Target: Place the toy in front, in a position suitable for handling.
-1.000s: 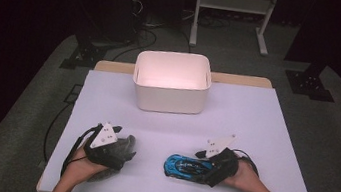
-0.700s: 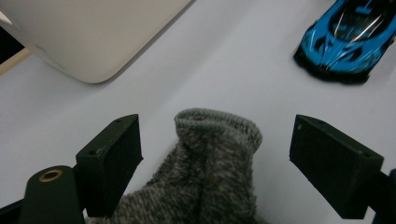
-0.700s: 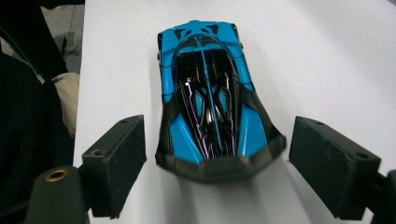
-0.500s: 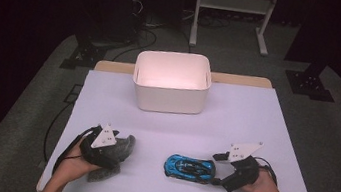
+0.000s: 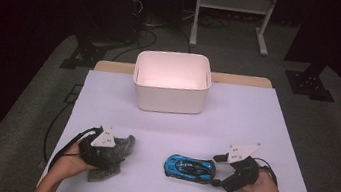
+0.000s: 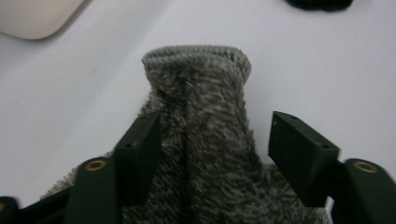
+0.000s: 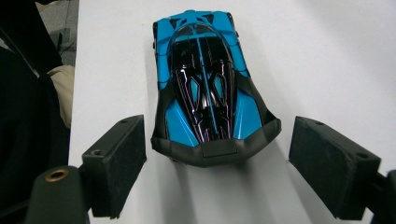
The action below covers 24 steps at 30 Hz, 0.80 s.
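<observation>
Now your left hand [image 5: 71, 160] lies low at the table's [image 5: 256, 118] front-left corner, wrist on the front edge, pointing the left gripper [image 6: 212, 154] inward and a little right over the sock [image 6: 201, 140]. Its jaws have just been closing; the grey sock bunches between them, one jaw against the fabric, the other just beside it with a sliver of gap, so it is not yet pinched. Right of that, near the front edge, the car [image 5: 190, 168] sits flat on the table, nose leftward. Your right hand [image 5: 260, 182] rests by the front-right corner, forearm angled in from the front, aiming the right gripper [image 7: 217, 163] left at the car's rear. Those jaws are spread wide, flanking the tail without touching it.
</observation>
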{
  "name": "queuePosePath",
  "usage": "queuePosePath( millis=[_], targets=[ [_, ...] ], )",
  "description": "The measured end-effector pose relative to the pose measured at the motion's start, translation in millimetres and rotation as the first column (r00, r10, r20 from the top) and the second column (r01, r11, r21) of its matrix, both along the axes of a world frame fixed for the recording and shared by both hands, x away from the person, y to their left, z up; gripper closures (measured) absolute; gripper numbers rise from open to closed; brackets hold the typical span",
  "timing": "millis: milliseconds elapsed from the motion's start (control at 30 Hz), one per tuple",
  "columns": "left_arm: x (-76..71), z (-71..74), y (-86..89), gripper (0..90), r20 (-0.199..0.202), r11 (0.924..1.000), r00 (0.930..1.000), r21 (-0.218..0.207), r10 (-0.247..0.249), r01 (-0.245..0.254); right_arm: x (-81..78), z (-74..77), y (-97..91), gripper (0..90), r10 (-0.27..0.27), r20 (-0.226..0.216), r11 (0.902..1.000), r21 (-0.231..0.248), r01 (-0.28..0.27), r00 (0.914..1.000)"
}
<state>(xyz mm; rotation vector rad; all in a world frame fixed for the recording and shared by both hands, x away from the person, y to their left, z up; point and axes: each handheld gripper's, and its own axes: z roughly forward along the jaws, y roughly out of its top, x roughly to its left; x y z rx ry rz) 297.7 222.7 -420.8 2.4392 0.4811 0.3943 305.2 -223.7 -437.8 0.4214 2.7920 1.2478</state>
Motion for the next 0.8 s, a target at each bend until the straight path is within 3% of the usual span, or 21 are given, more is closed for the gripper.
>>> queuePosePath(
  millis=[333, 567, 700, 733, 767, 800],
  targets=[
    [7.5, -8.2, 5.9, 67.9, -0.056, 0.9993, 0.998, 0.023, -0.027, 0.029, 1.6, -4.6, -1.2, 17.5, 0.006, -0.014, 0.9997, -0.024, -0.006, 0.9999],
    [8.4, -8.3, 5.7, 75.8, -0.055, 0.9992, 0.9978, 0.019, -0.035, 0.037, 2.7, -7.8, 1.5, 17.5, 0.01, -0.017, 0.9992, -0.04, -0.01, 0.9998],
    [9.2, -1.9, 5.5, 77.0, -0.06, 0.9989, 0.9974, -0.024, -0.04, 0.039, 3.5, -9.4, 4.0, 17.6, 0.02, -0.012, 0.9983, -0.055, -0.021, 0.9997],
    [9.5, 3.9, 2.9, 77.0, -0.062, 0.9965, 0.9965, -0.066, -0.056, 0.052, 3.8, -10.9, 4.5, 17.6, 0.024, -0.011, 0.9978, -0.062, -0.025, 0.9996],
    [9.5, 3.9, 2.9, 77.0, -0.062, 0.9965, 0.9965, -0.066, -0.056, 0.052, 3.8, -10.9, 4.5, 17.6, 0.024, -0.011, 0.9978, -0.062, -0.025, 0.9996],
    [9.0, 10.2, -3.3, 77.0, -0.051, 0.9926, 0.996, -0.101, -0.073, 0.067, 3.9, -13.0, 5.2, 17.7, 0.025, -0.016, 0.9972, -0.07, -0.026, 0.9996]
  ],
)
